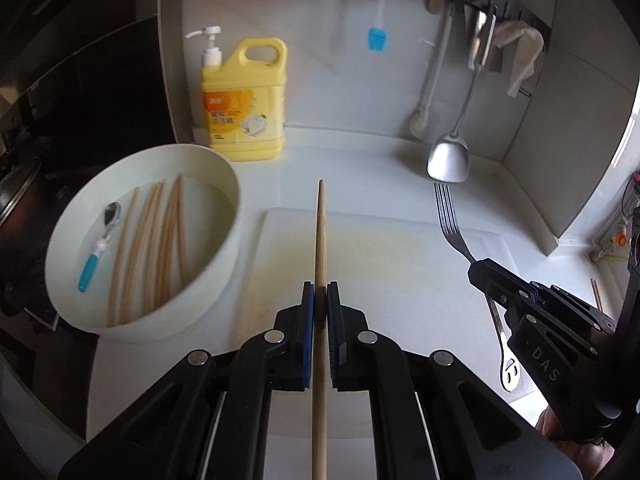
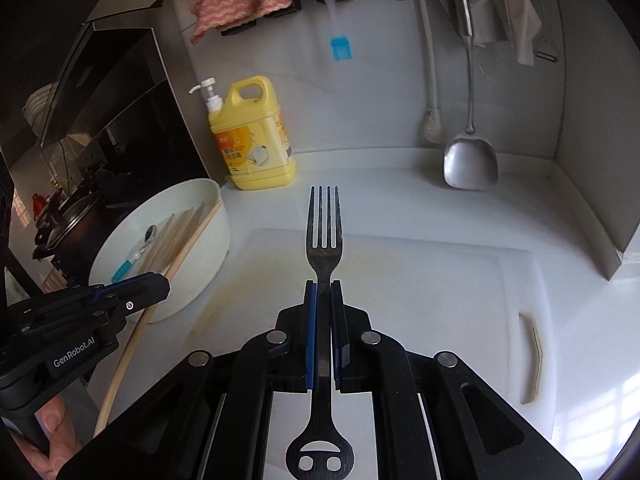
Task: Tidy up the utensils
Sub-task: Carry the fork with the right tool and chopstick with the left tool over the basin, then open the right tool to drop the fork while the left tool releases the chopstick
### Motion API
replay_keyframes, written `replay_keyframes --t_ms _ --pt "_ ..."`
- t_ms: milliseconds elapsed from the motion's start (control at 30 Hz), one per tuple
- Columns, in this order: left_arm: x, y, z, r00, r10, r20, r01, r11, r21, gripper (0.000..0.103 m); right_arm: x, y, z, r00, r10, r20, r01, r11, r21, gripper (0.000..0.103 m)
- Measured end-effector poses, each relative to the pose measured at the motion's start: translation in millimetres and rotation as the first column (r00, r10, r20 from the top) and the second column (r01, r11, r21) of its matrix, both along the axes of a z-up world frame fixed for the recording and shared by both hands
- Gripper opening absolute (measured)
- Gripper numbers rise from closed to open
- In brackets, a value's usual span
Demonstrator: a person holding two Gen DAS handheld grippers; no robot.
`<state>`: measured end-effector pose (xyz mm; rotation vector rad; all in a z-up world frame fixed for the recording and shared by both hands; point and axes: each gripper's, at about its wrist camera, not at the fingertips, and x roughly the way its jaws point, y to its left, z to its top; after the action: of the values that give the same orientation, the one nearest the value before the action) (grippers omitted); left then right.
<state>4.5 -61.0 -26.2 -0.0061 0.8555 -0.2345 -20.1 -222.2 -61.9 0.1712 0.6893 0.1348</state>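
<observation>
Left tool (image 1: 320, 300) clamped on a single wooden chopstick (image 1: 320, 240), held above the white cutting board (image 1: 400, 280). Right tool (image 2: 324, 292) clamped on a metal fork (image 2: 324, 232), tines forward. More chopsticks (image 1: 152, 248) and a blue-handled spoon (image 1: 98, 248) in the white bowl (image 1: 224, 248) on the worktop (image 1: 360, 168).

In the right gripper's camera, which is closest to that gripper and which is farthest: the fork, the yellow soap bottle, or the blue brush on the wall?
From the right gripper:
1. Fork, gripped between its fingers, straight ahead.
2. Yellow soap bottle, standing on the counter, ahead to the left.
3. Blue brush, hanging high on the back wall, farthest.
</observation>
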Motion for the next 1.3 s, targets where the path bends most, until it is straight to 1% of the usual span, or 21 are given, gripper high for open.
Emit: replay_keyframes --t_ms 133,233,300,400,500,567,633,767,933,1100,1200,1300 --pt "11.1 47.4 23.8 0.998 0.068 0.018 -0.068 0.998 0.006 0.007 21.6 36.5 23.9 0.998 0.058 0.013 -0.058 0.997 0.045 0.007" --pt "25.5 85.4 34.1 0.995 0.097 0.033 -0.098 0.995 0.013 0.007 40.8 67.3 35.5 0.997 0.074 0.027 -0.076 0.995 0.062 0.007" --pt "39.4 110.7 37.7 0.994 0.107 0.032 -0.107 0.994 0.017 0.007 55.9 89.6 39.6 0.997 0.074 0.028 -0.076 0.996 0.056 0.007" --pt "61.3 146.8 35.1 0.994 0.11 0.008 -0.11 0.994 0.011 0.007 80.6 124.6 44.5 0.997 0.082 0.016 -0.083 0.995 0.055 0.007" --pt "78.9 174.5 27.0 0.995 0.096 -0.004 -0.096 0.995 0.018 0.007 105.4 160.9 46.6 0.996 0.091 0.011 -0.091 0.995 0.043 0.007" --pt "92.4 190.8 20.5 0.995 0.094 -0.018 -0.094 0.996 0.012 0.007 121.8 179.2 44.4 0.996 0.092 -0.002 -0.092 0.995 0.047 0.007" --pt "104.1 203.3 14.2 0.996 0.091 -0.024 -0.09 0.996 0.02 0.007 135.3 196.0 39.5 0.995 0.096 -0.021 -0.095 0.994 0.048 0.007" --pt "124.1 220.0 -3.6 0.993 0.09 -0.072 -0.088 0.996 0.025 0.007 160.8 222.9 22.6 0.991 0.114 -0.075 -0.111 0.993 0.041 0.007" --pt "141.3 227.6 -24.1 0.988 0.101 -0.115 -0.1 0.995 0.015 0.007 182.0 240.2 2.2 0.982 0.135 -0.136 -0.13 0.991 0.042 0.007" --pt "155.7 225.2 -40.3 0.981 0.117 -0.155 -0.118 0.993 0.006 0.007 201.7 249.8 -17.5 0.969 0.149 -0.195 -0.144 0.989 0.04 0.007" --pt "165.0 222.4 -49.9 0.977 0.122 -0.175 -0.122 0.992 0.01 0.007 212.1 249.8 -29.5 0.959 0.146 -0.244 -0.137 0.989 0.051 0.007" --pt "173.8 219.8 -58.6 0.972 0.128 -0.194 -0.128 0.992 0.015 0.007 221.2 248.2 -39.6 0.949 0.134 -0.284 -0.127 0.991 0.043 0.007"
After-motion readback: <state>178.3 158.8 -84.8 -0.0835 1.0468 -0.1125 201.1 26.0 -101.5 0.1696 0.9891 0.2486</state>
